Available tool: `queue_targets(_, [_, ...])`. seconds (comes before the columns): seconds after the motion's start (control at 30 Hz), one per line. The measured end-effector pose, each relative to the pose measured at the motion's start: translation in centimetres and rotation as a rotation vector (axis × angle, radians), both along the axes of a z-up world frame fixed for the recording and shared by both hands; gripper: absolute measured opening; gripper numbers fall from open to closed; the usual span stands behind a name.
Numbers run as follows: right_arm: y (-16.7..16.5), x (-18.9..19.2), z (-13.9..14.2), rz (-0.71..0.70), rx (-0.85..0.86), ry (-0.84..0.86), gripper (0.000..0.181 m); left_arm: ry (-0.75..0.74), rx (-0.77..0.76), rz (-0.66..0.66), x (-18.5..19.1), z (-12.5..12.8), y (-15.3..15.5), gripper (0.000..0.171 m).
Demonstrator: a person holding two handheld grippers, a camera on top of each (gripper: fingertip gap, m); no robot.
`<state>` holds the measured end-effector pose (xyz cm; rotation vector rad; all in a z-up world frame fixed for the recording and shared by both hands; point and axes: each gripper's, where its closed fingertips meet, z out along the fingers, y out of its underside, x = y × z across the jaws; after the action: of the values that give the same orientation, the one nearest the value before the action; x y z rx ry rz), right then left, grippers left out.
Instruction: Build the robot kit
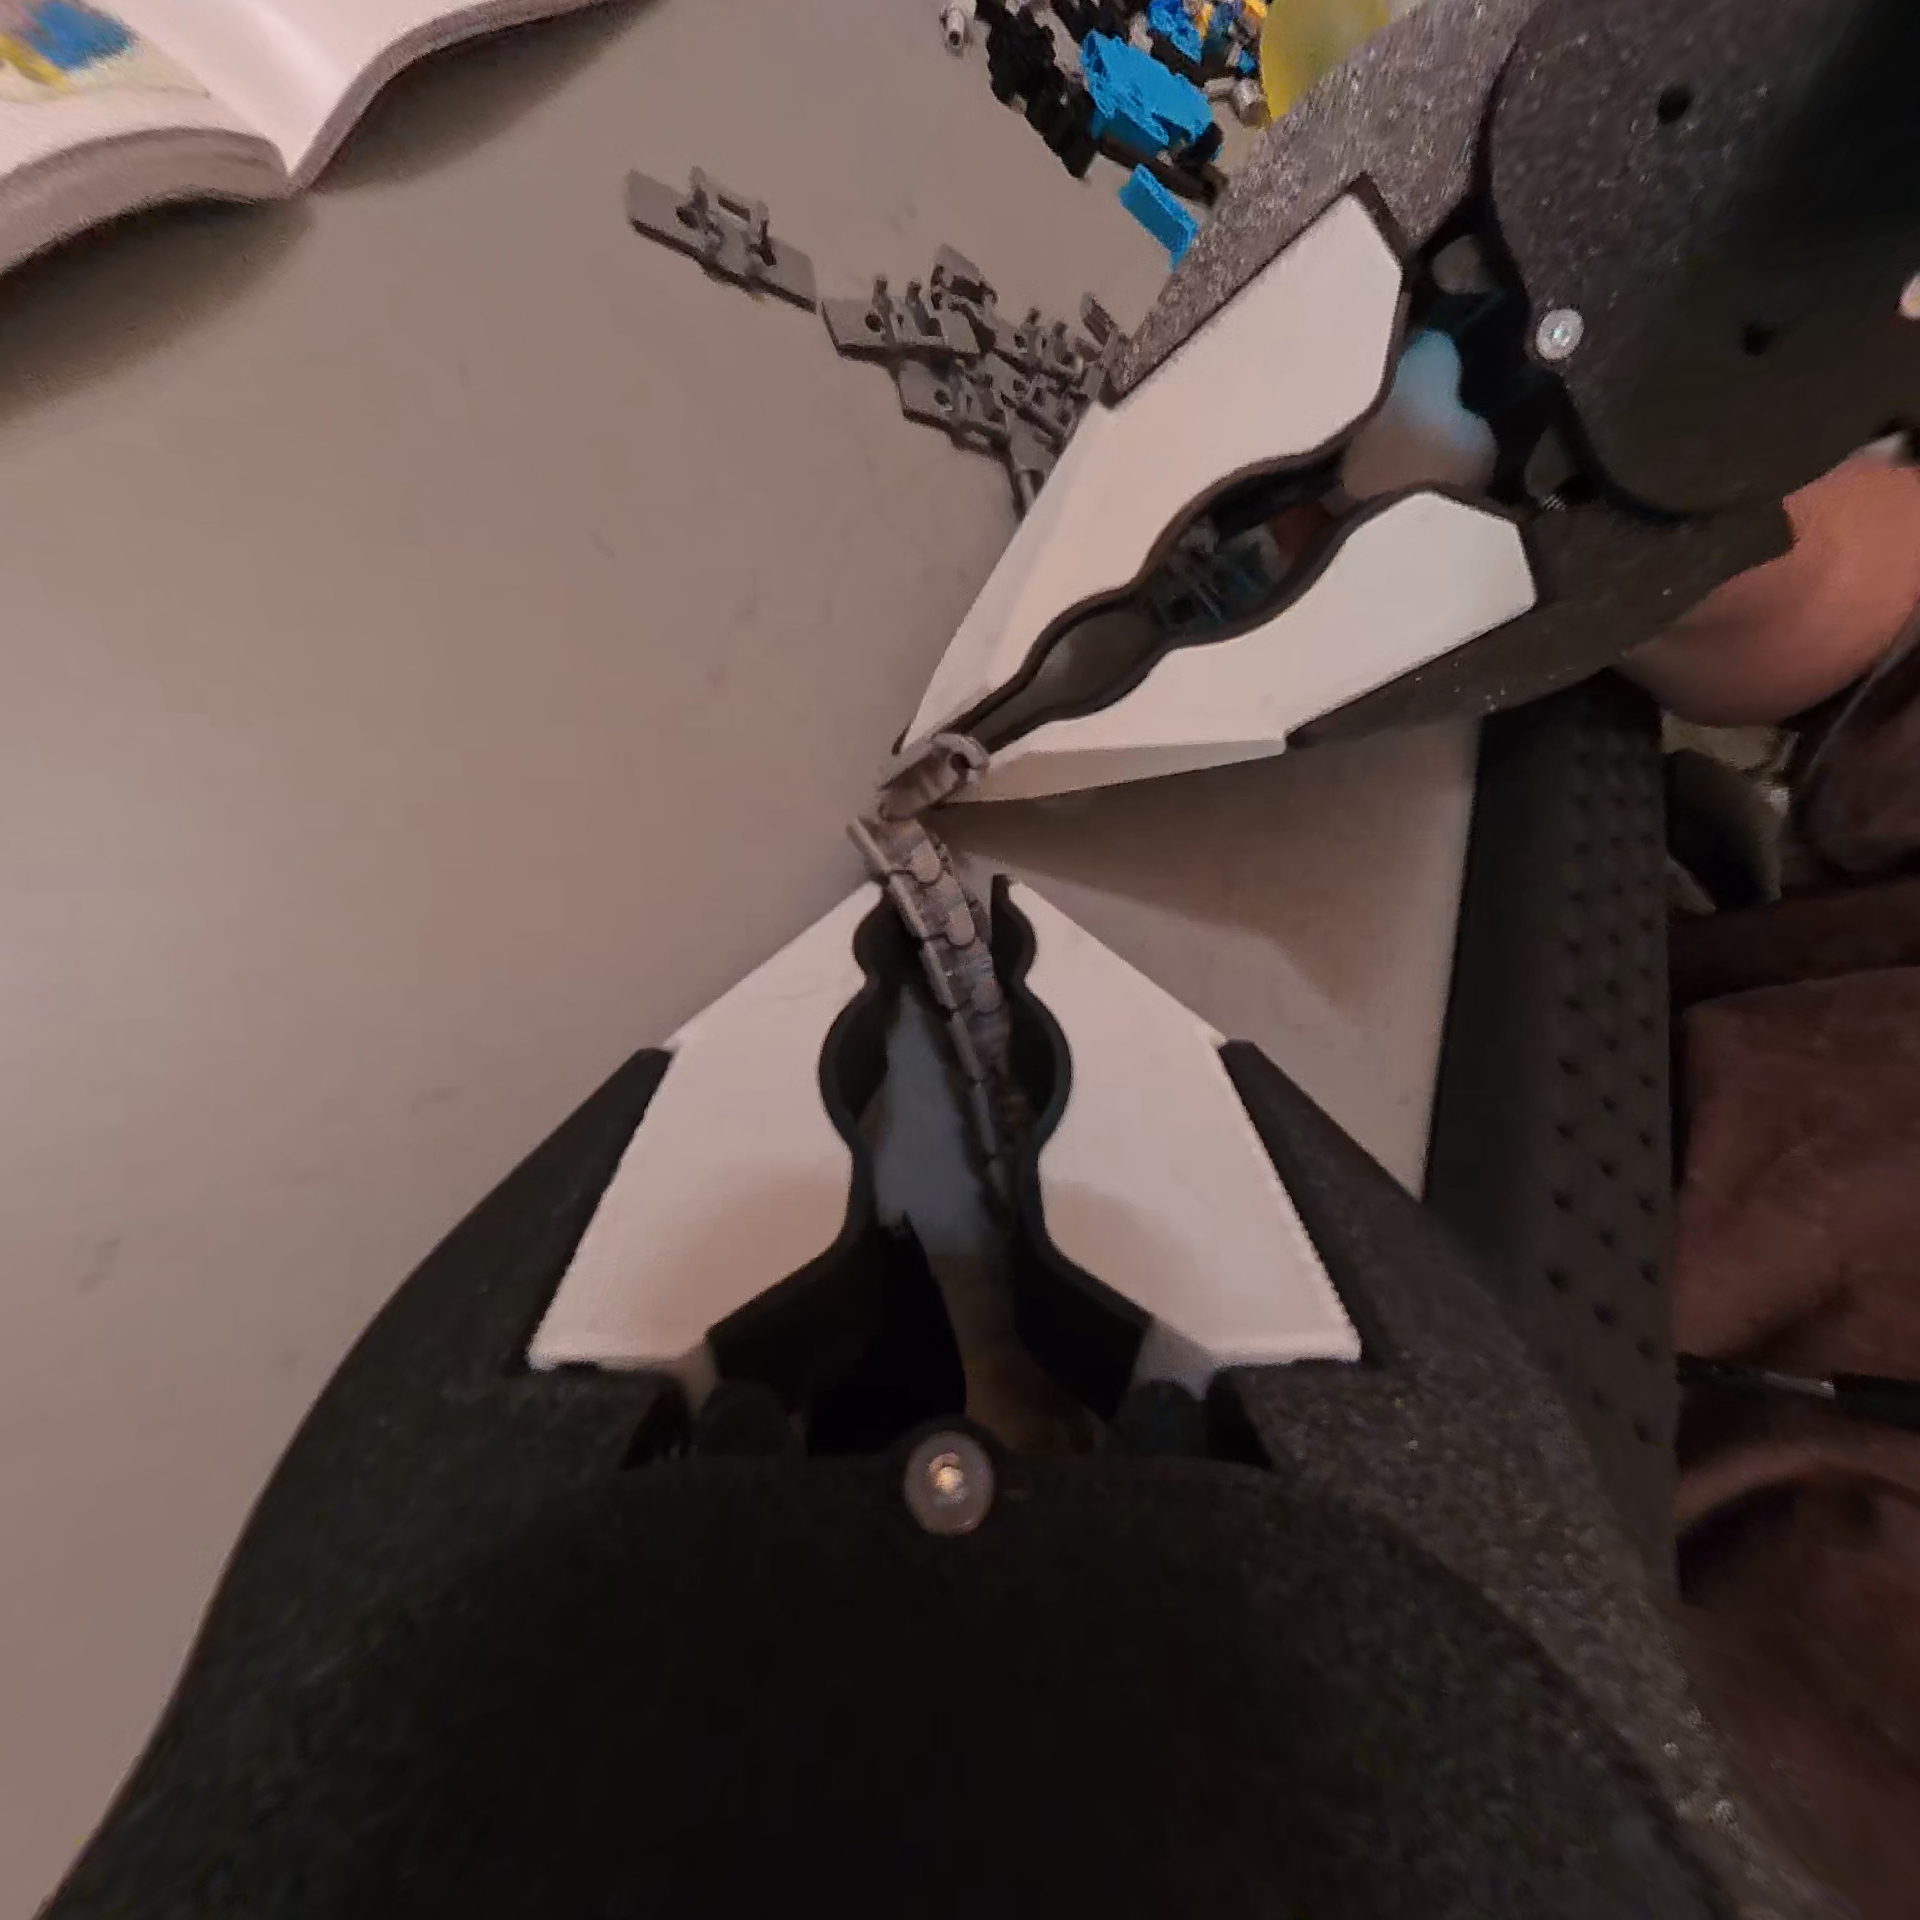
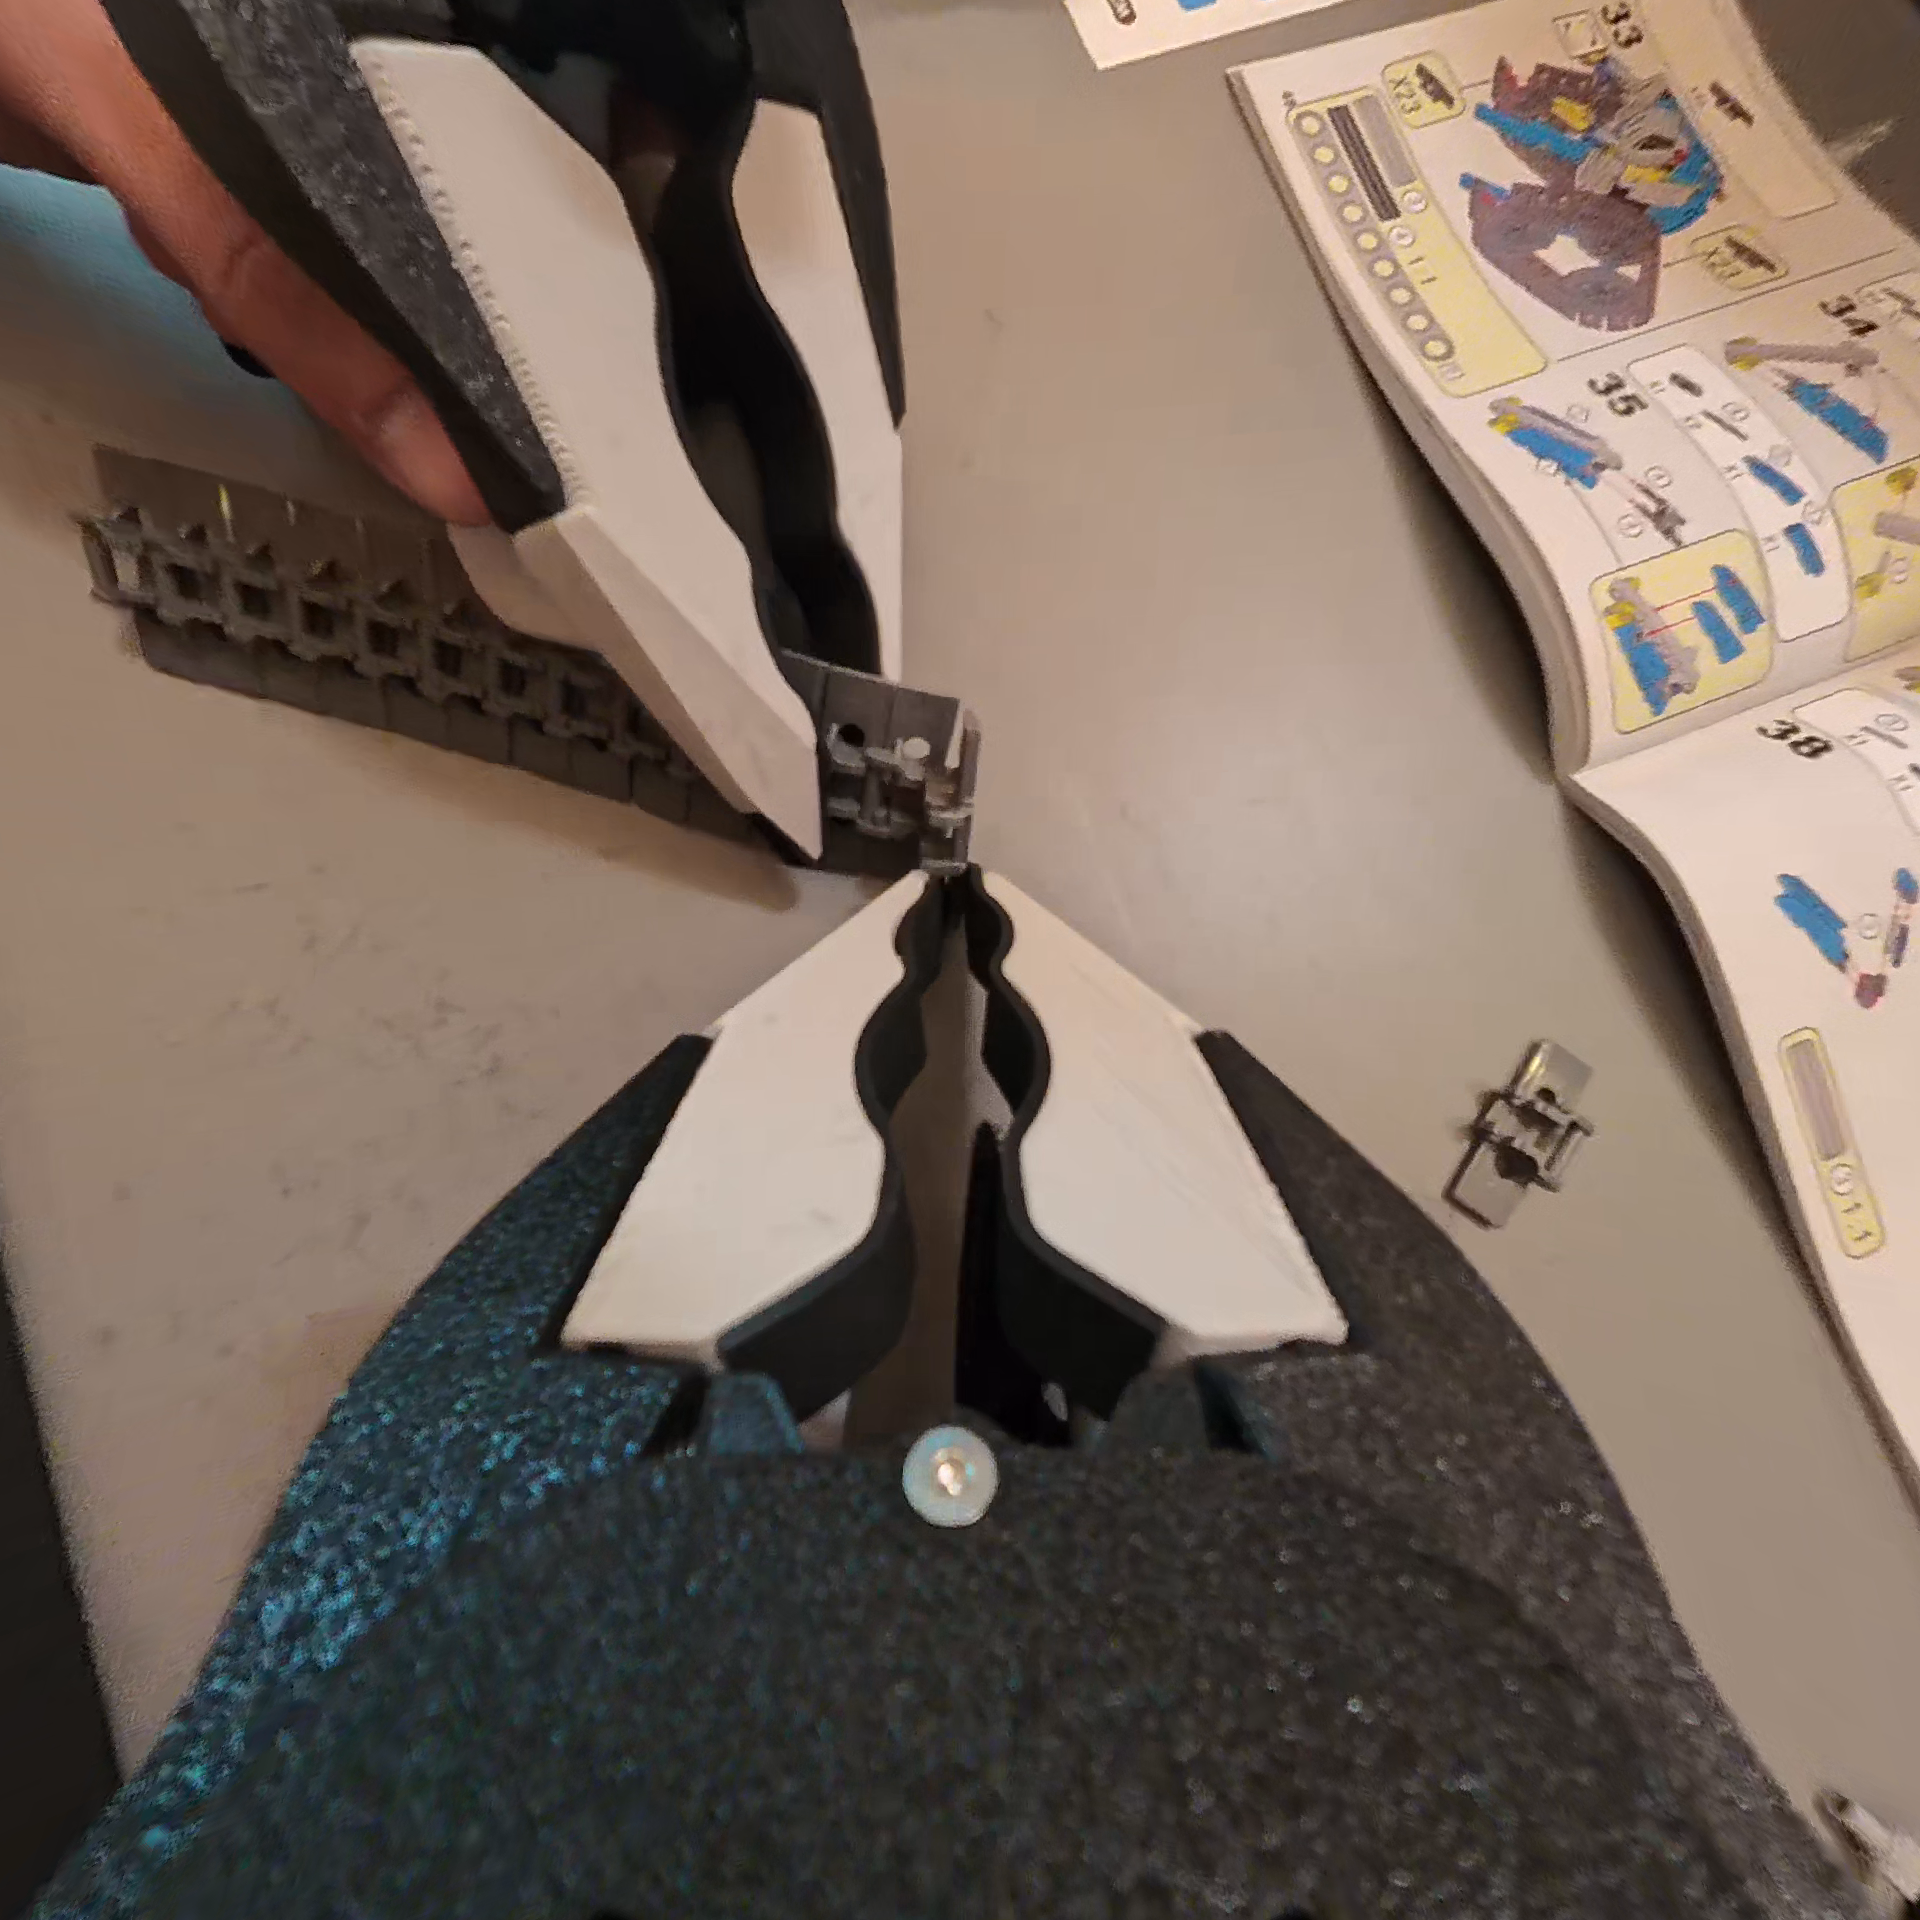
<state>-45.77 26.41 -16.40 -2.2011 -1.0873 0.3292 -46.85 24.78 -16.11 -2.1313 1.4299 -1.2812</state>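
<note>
My left tool (image 1: 940, 904) is clamped on a strip of grey track links (image 1: 951, 977), edge-on between its fingers. My right tool (image 2: 951, 883) is pinched together on the end link (image 2: 904, 769), which sits at twelve o'clock from its tips, just above the tabletop (image 2: 364, 1039).

I judge the strip light and made of hard plastic, floppy along its length because each link hinges on the next. It is best gripped across the flat faces of a link close to the joint being worked; the small clips look as if they could pop or slip under a skewed squeeze.

The right wrist view shows the rest of the strip trailing to nine o'clock, a lone link (image 2: 1522, 1132) at three o'clock and the open booklet (image 2: 1662, 468). The left wrist view instead shows loose links (image 1: 977, 343) and a blue and black model (image 1: 1132, 94) at twelve o'clock.
</note>
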Motion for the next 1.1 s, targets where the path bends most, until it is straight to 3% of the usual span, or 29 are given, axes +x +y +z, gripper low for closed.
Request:
queue_targets(0.1, [0.1, 0.1, 0.1, -0.017, 0.005, -0.011, 0.003, -0.009, 0.033, 0.005, 0.2, 0.2, 0.0, 0.017])
queue_targets(0.33, [-0.4, -0.5, 0.1, -0.005, -0.032, 0.044, 0.003, -0.045, -0.072, 0.094, 0.5, 0.6, 1.1, 0.019])
queue_targets(0.5, [-0.5, -0.6, 0.2, -0.010, -0.020, 0.037, 0.003, 0.010, -0.025, 0.046, 0.1, 0.4, 0.6, 0.011])
queue_targets(0.63, [-0.6, -0.5, 0.0, -0.003, -0.024, 0.032, 0.003, 0.048, 0.030, 0.041, -0.2, 0.0, 0.7, 0.024])
queue_targets(0.83, [-0.9, -0.2, 0.7, -0.009, -0.023, 0.051, 0.003, 0.065, -0.054, 0.004, -1.2, 0.1, 0.2, 0.023])
queue_targets(0.93, [-2.3, 1.2, -0.9, -0.037, -0.197, 0.003, 0.005, 0.067, -0.055, -0.009, -1.2, 0.1, 0.0, 0.025])
queue_targets(1.1, [-4.0, 0.7, -0.2, -0.019, -0.352, 0.195, 0.003, 0.081, 0.052, -0.045, -1.2, -0.2, 0.1, 0.016])
